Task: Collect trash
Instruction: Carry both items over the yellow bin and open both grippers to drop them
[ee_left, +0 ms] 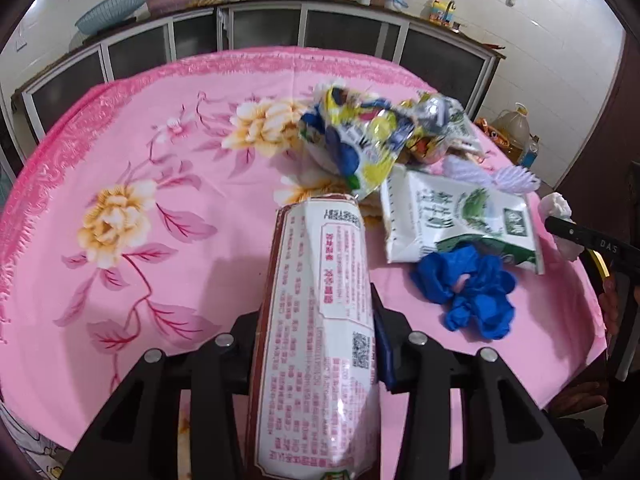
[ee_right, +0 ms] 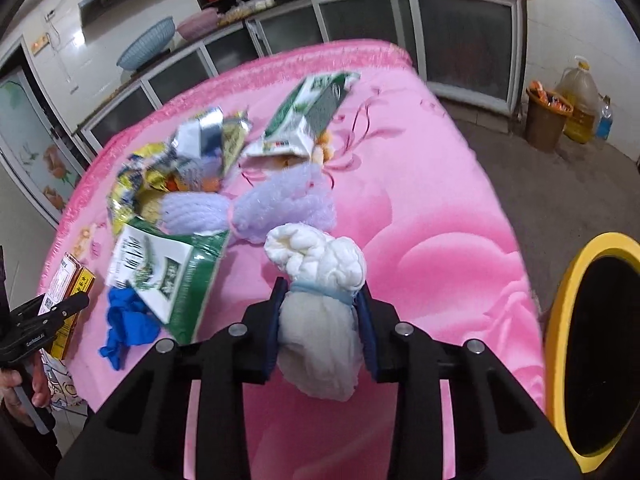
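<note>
My left gripper (ee_left: 320, 344) is shut on a red-and-white printed carton (ee_left: 320, 320), held above the pink floral tablecloth (ee_left: 140, 208). My right gripper (ee_right: 320, 320) is shut on a white crumpled cloth bundle (ee_right: 320, 280) tied with a blue band, above the cloth near the table's right edge. On the table lie a blue glove (ee_left: 468, 292) (ee_right: 124, 320), a green-and-white bag (ee_left: 460, 220) (ee_right: 168, 276), a yellow-blue wrapper (ee_left: 360, 140) (ee_right: 140, 184), a lilac fluffy piece (ee_right: 280, 204) and a green-white carton (ee_right: 308, 116).
A yellow-rimmed black bin (ee_right: 592, 344) stands by the table's right edge. Glass-fronted cabinets (ee_left: 280, 28) line the back wall. An oil jug (ee_right: 580, 100) and a brown bin (ee_right: 546, 118) stand on the floor at the right.
</note>
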`<state>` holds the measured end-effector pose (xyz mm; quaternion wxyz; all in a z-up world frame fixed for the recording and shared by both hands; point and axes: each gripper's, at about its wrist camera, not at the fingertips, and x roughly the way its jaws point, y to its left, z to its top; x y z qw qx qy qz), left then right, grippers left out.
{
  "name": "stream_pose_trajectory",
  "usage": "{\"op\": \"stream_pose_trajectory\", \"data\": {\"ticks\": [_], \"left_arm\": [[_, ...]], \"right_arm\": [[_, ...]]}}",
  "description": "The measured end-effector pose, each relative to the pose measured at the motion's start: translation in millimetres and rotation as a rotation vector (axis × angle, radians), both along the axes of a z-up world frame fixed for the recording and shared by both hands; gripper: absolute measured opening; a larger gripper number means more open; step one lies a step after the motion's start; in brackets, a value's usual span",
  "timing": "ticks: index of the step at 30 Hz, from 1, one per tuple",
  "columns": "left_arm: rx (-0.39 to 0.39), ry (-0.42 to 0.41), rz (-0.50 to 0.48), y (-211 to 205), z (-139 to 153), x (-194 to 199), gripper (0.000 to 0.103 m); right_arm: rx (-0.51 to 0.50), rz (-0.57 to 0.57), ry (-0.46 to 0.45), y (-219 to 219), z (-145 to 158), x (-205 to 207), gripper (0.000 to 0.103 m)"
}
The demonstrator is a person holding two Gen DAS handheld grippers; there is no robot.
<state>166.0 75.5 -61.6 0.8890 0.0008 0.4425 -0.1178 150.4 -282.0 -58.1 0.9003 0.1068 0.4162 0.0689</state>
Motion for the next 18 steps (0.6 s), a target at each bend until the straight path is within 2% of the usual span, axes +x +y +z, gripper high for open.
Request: {"op": "stream_pose_trajectory", "data": {"ticks": [5,11,18], "left_arm": [[-0.016,-0.060,-0.015,-7,26,-16,0.040],[-0.031,-0.113,-0.070,-36,46,-23,0.040],[-0.037,-0.128,-0.236,-113,53,-22,0.040]], "right_arm": [[-0.039,-0.018,-0.044,-7,25,-26,0.032],[-0.116,-0.078,-0.109,-16,46,-51,0.032],[-0.054,-0.145,-0.112,-63,45,-69,0.032]]}}
